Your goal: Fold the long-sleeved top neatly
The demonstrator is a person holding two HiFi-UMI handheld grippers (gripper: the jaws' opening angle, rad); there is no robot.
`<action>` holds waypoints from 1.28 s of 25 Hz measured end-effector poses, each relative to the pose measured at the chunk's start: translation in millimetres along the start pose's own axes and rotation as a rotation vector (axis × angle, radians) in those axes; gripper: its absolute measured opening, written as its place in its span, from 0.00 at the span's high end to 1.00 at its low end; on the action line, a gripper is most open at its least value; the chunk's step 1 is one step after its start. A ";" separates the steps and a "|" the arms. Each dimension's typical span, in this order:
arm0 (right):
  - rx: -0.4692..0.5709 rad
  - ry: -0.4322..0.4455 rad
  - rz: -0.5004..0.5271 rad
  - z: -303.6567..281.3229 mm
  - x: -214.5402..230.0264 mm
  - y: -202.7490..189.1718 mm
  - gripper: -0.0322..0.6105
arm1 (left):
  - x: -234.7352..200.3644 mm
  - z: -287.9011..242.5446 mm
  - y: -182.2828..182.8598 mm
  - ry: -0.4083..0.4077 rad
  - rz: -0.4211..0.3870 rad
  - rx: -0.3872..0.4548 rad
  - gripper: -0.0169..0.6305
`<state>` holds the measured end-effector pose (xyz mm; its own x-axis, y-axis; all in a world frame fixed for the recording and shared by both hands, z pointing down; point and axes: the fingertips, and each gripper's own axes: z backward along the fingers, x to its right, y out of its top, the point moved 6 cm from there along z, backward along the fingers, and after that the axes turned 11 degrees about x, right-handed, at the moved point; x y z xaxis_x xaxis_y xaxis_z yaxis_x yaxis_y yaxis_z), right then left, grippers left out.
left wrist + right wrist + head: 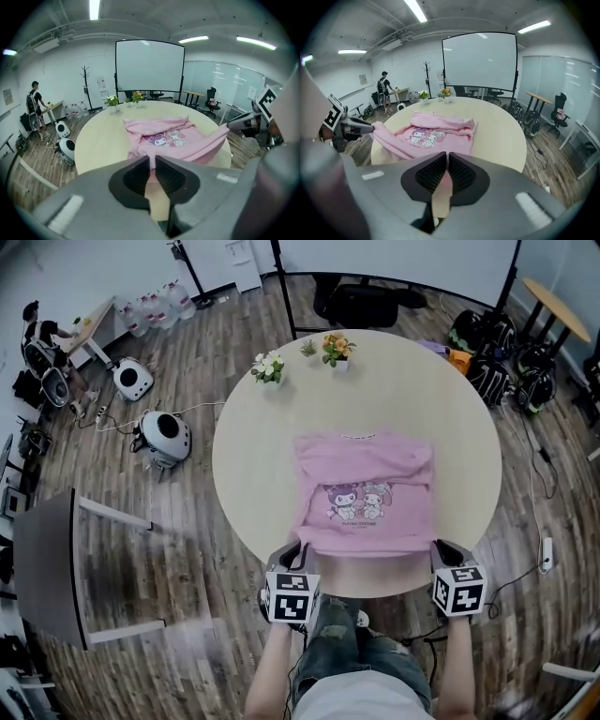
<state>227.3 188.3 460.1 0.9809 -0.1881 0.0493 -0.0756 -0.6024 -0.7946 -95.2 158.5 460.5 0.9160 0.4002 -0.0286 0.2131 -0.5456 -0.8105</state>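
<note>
Left gripper (152, 161) first, since it's right up against the lens: its fingers (136, 176) are pinched nearly together, with only a thin sliver between them, and that sliver is filled with pink fabric. Right gripper (446, 159) is the same: fingers (461, 173) squeezed onto a fold of the same pink cloth. So each one has a bottom corner of the top.

Working down by size: the round, pale table (253, 446) takes up the middle of the head view. The pink long-sleeved top (366, 493) lies on its near half, front side up, with the neckline pointing away from the person. The sleeves look tucked in along the sides and the upper part is a bit rumpled. Its hem hangs at the table's near edge, stretched between the two grippers and lifted off the surface there.

The two-character cartoon print (356, 501) sits in the middle of the chest.

Three little potted plants (268, 367) sit at the far rim, well apart from the top.
</note>
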 end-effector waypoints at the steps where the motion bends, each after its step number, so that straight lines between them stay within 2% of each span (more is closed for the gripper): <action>1: 0.004 -0.003 -0.001 -5.2 1.7 6.0 0.87 | -3.1 -5.4 6.3 -0.003 -0.005 0.003 0.91; 10: 0.028 -0.026 -0.019 -44.7 19.3 59.0 0.87 | -23.3 -52.2 60.0 -0.054 -0.053 -0.002 0.91; 19: 0.032 -0.046 -0.045 -83.8 37.4 95.3 0.87 | -40.7 -97.4 101.6 -0.104 -0.075 -0.022 0.91; 27: 0.024 -0.050 -0.052 -122.8 50.2 124.8 0.87 | -57.1 -134.8 127.4 -0.138 -0.107 -0.060 0.91; 32: 0.000 -0.055 -0.054 -150.0 57.1 139.5 0.87 | -68.0 -159.1 139.9 -0.152 -0.098 -0.065 0.91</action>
<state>245.9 -22.8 442.8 0.9919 -0.1124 0.0589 -0.0222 -0.6107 -0.7916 -73.6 -62.2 442.1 0.8289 0.5576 -0.0436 0.3245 -0.5429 -0.7746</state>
